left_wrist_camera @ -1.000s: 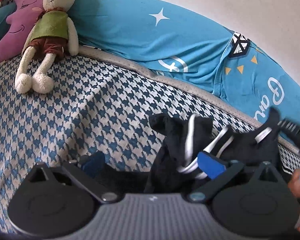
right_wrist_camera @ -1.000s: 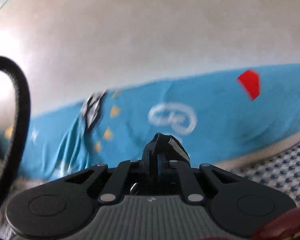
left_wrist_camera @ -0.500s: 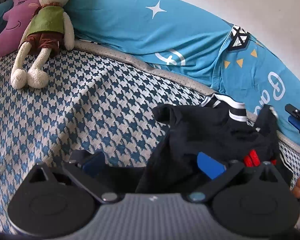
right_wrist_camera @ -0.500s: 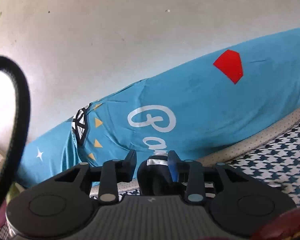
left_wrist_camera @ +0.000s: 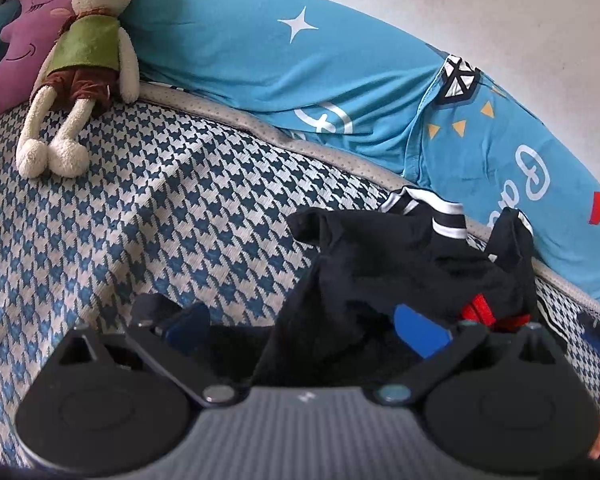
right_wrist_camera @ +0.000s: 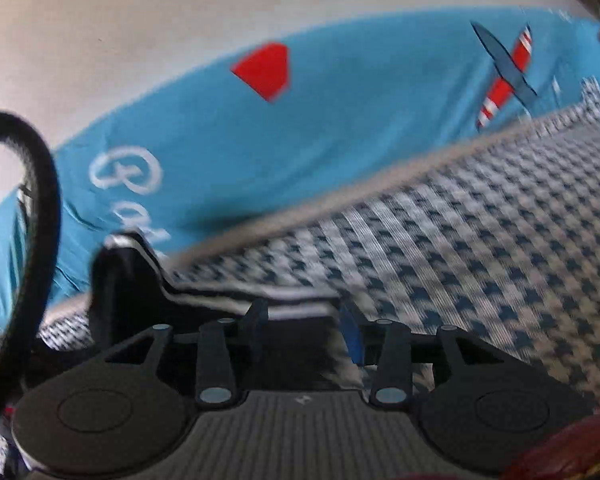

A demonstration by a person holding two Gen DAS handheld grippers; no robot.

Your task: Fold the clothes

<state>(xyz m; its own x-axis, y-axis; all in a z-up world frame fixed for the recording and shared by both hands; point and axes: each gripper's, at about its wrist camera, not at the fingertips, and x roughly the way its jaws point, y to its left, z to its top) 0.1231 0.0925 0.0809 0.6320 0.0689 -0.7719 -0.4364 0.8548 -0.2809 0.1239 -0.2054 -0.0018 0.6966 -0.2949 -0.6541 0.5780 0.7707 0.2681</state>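
Sitting at the bed's [left_wrist_camera: 148, 208] far left corner is a plush rabbit [left_wrist_camera: 80, 64]; the left gripper [left_wrist_camera: 304, 326] spreads wide over the crumpled black garment [left_wrist_camera: 400, 264] near the far edge, while the right gripper's [right_wrist_camera: 306, 322] jaws are opening, garment hem [right_wrist_camera: 204, 294] just beyond them.

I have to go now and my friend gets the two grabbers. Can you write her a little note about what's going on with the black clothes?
Left tool: open wide, the black garment bunched between its fingers, not pinched.
Right tool: jaws opening, over the garment's striped edge, nothing pinched.
The garment lies in a crumpled heap on the checked bed cover, beside the blue pillow. The stuffed rabbit sits well away from it.
Done: garment put down on the bed.
Left: spread it flat, then fold it.
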